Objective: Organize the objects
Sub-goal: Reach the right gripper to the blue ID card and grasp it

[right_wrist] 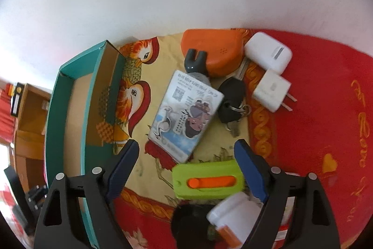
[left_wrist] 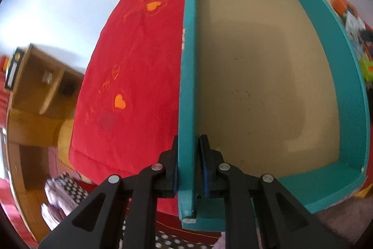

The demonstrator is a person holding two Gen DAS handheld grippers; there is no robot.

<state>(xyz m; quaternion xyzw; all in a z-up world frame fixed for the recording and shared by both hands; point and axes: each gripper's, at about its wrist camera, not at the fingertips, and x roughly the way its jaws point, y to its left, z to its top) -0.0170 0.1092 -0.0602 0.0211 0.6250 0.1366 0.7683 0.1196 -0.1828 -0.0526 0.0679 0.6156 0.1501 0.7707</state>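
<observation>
My left gripper (left_wrist: 188,167) is shut on the left wall of an empty teal cardboard box (left_wrist: 186,90) with a tan floor; the box rests on a red bedspread. In the right wrist view the same box (right_wrist: 70,113) sits at the left. My right gripper (right_wrist: 186,155) is open and empty above a pile of items: a printed card box (right_wrist: 184,116), a green case with an orange slider (right_wrist: 207,181), black keys (right_wrist: 230,97), two white chargers (right_wrist: 268,51) (right_wrist: 271,91), an orange case (right_wrist: 214,50), a grey fork-shaped tool (right_wrist: 194,60) and a white bottle (right_wrist: 235,214).
A red bedspread (left_wrist: 130,76) with orange hearts covers the bed against a white wall. A wooden shelf unit (left_wrist: 35,95) stands off the bed's left side. A spotted cloth (left_wrist: 63,188) lies below. A patterned bird cloth (right_wrist: 137,95) lies under the items.
</observation>
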